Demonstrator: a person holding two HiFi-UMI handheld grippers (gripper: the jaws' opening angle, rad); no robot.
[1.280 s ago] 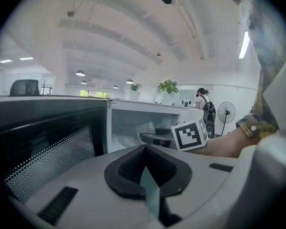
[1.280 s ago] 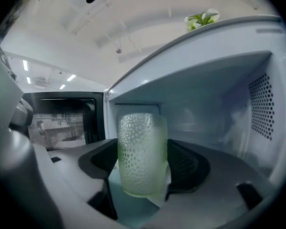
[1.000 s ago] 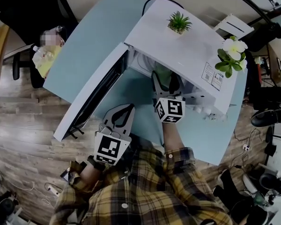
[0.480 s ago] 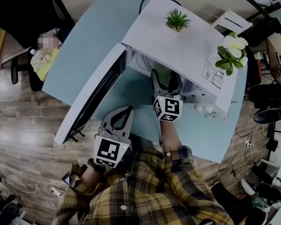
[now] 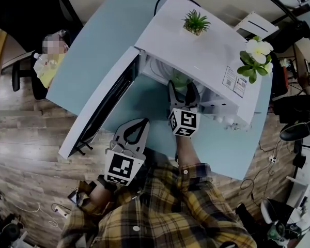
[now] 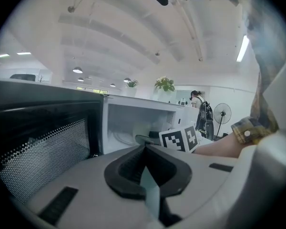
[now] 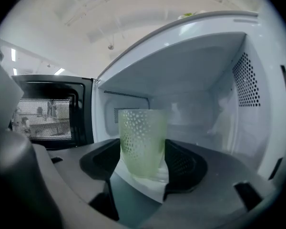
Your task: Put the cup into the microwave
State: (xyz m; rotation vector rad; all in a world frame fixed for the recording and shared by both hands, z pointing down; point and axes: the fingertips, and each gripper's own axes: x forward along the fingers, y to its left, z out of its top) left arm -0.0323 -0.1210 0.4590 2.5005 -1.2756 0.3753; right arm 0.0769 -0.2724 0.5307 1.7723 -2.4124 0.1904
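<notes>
A pale green dotted cup (image 7: 142, 144) stands upright at the front edge of the white microwave's (image 5: 196, 50) open chamber, its base on or just above the white floor. My right gripper (image 7: 143, 151) reaches into the opening with the cup between its jaws. The jaws are closing, and the black pads (image 7: 183, 163) sit close on both sides of the cup. From the head view the cup (image 5: 180, 79) shows between the right gripper's (image 5: 182, 85) fingers. My left gripper (image 5: 143, 123) hangs over the table's near edge, shut and empty. Its tips meet in the left gripper view (image 6: 144, 148).
The microwave door (image 5: 101, 107) swings wide open to the left. A small green plant (image 5: 195, 22) and a white flower (image 5: 256, 53) stand on the microwave's top. The pale blue table (image 5: 93, 61) carries it all. A person sits at the far left by a dark chair (image 5: 26, 14).
My right gripper has dipped a little at the microwave's mouth, the cup still between its jaws. The left gripper has stayed put.
</notes>
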